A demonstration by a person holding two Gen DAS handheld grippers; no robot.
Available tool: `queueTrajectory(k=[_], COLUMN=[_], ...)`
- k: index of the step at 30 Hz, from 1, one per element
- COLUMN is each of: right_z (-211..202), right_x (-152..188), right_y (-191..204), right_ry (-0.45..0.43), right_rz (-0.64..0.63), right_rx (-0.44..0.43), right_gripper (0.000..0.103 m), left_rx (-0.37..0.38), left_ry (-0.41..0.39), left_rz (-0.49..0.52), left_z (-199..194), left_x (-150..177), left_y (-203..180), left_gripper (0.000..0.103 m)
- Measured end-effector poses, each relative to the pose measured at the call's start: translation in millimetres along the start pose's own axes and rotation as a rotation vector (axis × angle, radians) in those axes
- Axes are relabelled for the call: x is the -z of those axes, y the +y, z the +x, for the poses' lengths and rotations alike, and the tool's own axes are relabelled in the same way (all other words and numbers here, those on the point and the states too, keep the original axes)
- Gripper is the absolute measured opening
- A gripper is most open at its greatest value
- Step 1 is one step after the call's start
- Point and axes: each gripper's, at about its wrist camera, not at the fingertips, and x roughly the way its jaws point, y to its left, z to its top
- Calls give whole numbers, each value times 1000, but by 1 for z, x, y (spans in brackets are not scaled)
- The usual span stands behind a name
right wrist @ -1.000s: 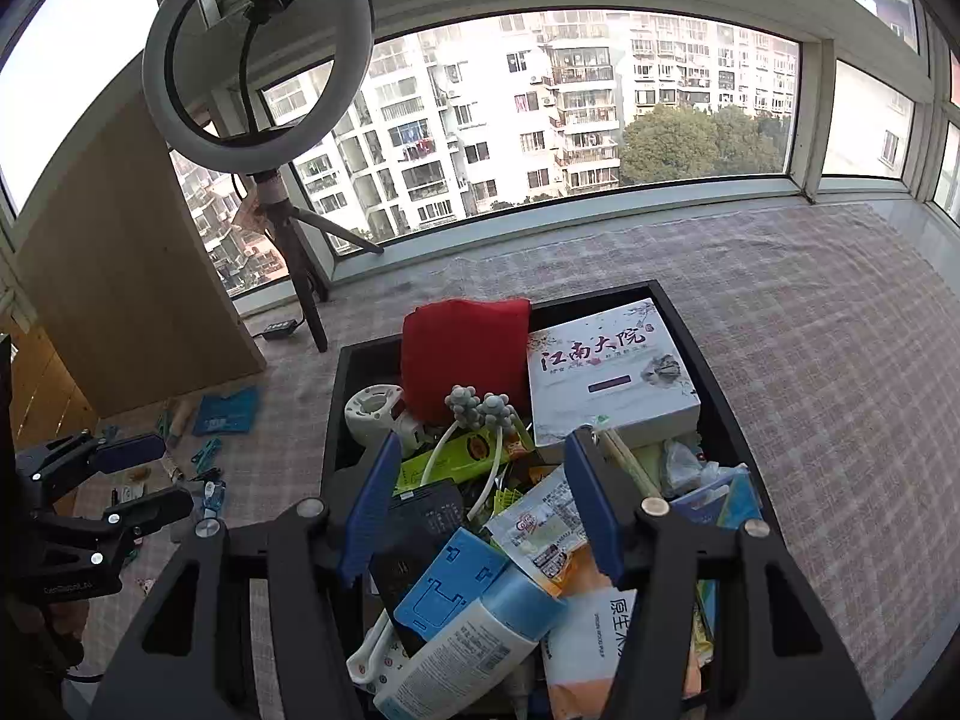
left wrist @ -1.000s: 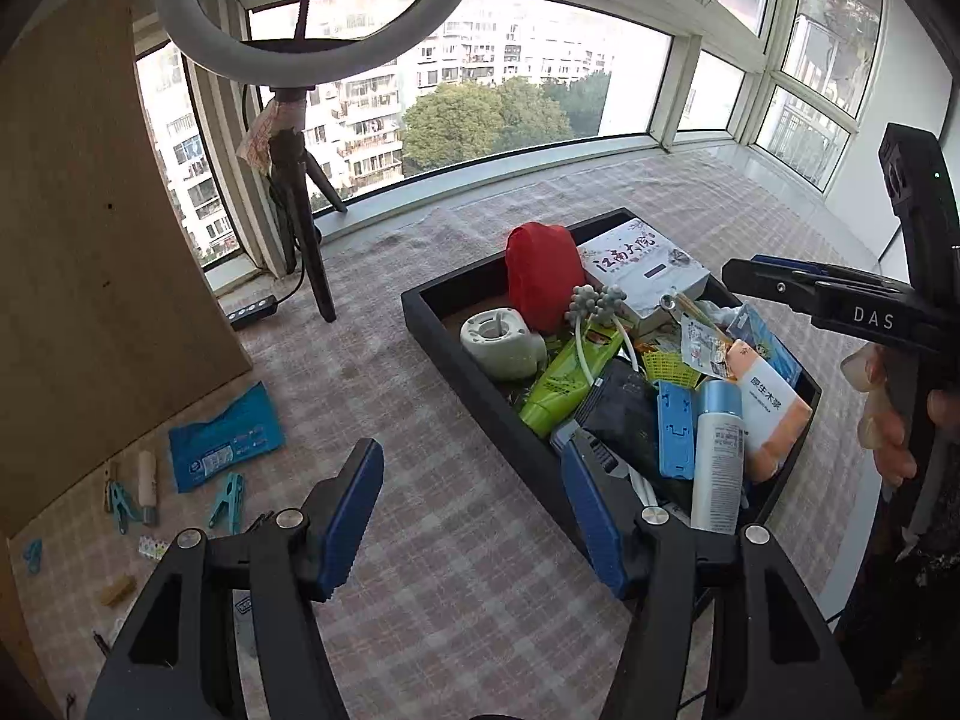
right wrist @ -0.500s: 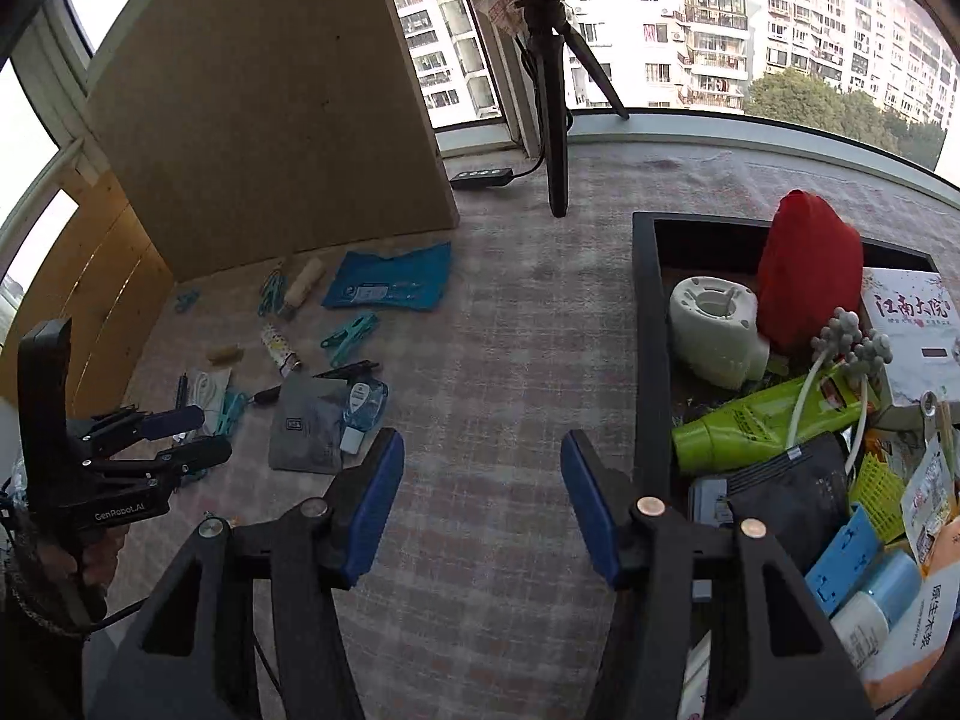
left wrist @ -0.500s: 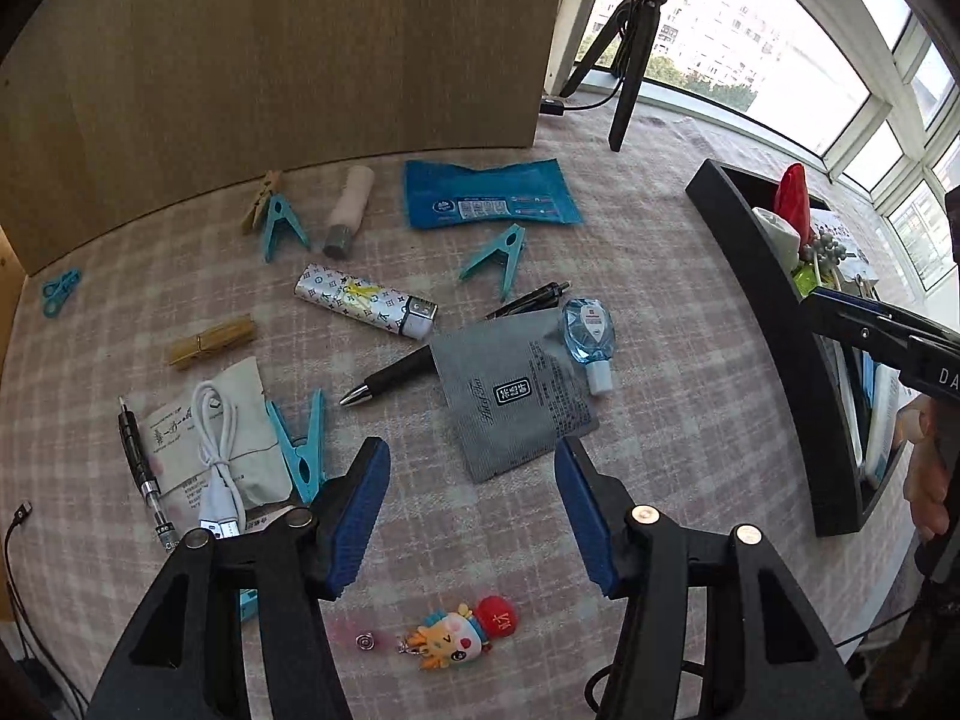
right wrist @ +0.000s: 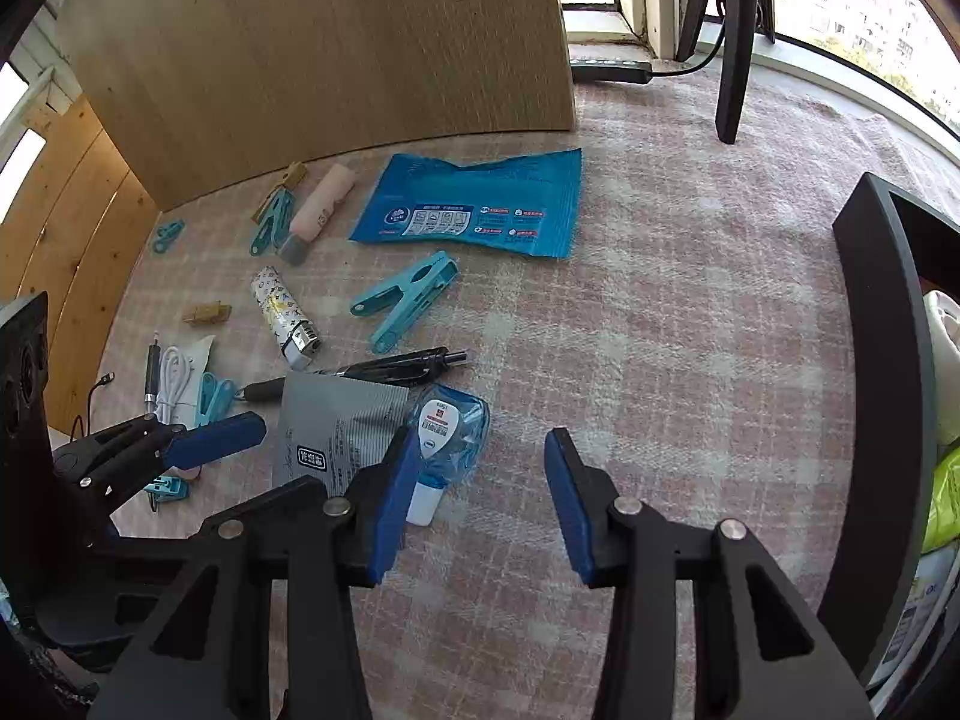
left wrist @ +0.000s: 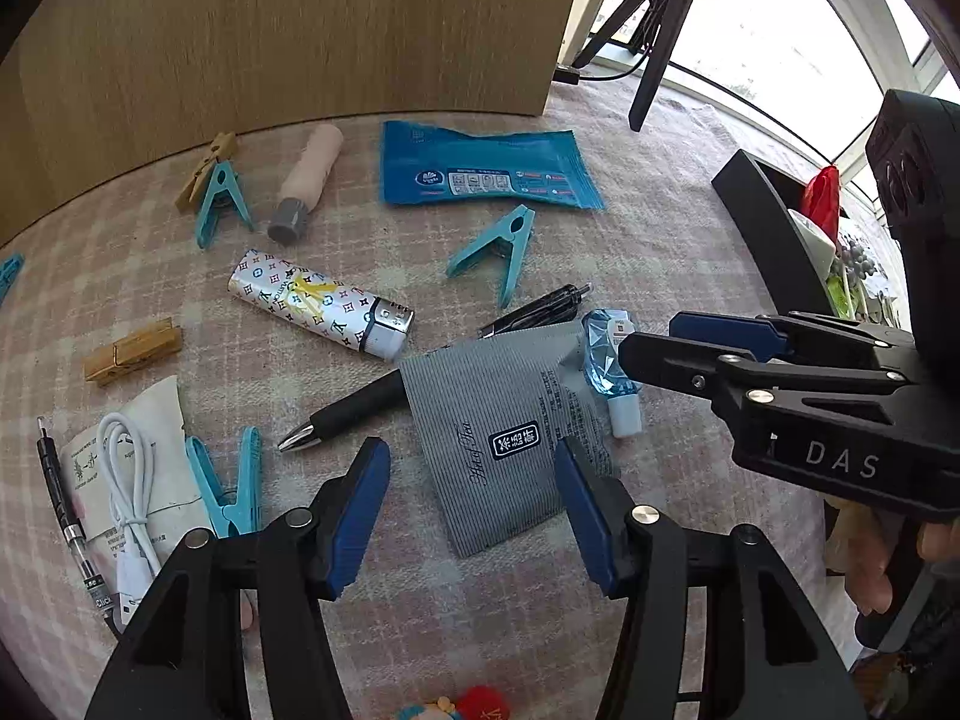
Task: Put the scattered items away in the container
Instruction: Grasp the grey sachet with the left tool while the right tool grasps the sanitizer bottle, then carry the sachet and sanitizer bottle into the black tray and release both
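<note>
Both grippers swing away from the tray [right wrist: 888,360]; left gripper [left wrist: 471,501] and right gripper [right wrist: 474,495] hang apart over the grey pouch [left wrist: 498,420], next grab.

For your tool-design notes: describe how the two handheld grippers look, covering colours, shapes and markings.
Both are black plastic frames with cut-out openings and silver rivets, each carrying two flat blue finger pads. The left gripper and the right gripper look alike. White letters "DAS" mark the right one's side, seen from the left camera.

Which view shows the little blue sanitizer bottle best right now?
Right wrist: the blue sanitizer bottle shows its label, only its cap end behind a tong finger. In the left wrist view the bottle is partly hidden by the right tongs.
</note>
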Motion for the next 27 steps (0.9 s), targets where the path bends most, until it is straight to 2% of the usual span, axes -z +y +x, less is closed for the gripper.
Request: queueTrajectory(k=[6,8,9,10,11,13,15,17,19,27], right_z=[11,13,13,13,13,12,9,6,0,-46], right_x=[-4,-6,-6,-6,-6,-5,-3,0,4,19], right_y=[8,12,13,14,14,10,3,-5,-13,-46], right_ry=[16,18,17,18,20,21,22,19,8,-71], right_rz=[-26,-46,-57,-66,-69,-60,-39,-13,4,65], right_rx=[11,30,39,41,40,35,16,-3,-6,-35], right_gripper=[43,42,39,33,33,33,33,32,32,32], left_rx=[2,20,29,29,28,37,90,98,111,114], left_ry=[-8,-8,-10,-14,-19,-40,-47,-59,-72,-111], left_rz=[16,12,13,17,21,18,-1,-2,-8,17], left_z=[5,5,6,6,6,3,0,-2,-6,-34], left_x=[-3,-4,-4,-4,-4,-2,-2,-1,0,-4], left_y=[-10,-13,-15,-17,-19,-20,-21,-24,-28,-51], left_gripper=[54,51,49,48,46,32,21,17,8,5])
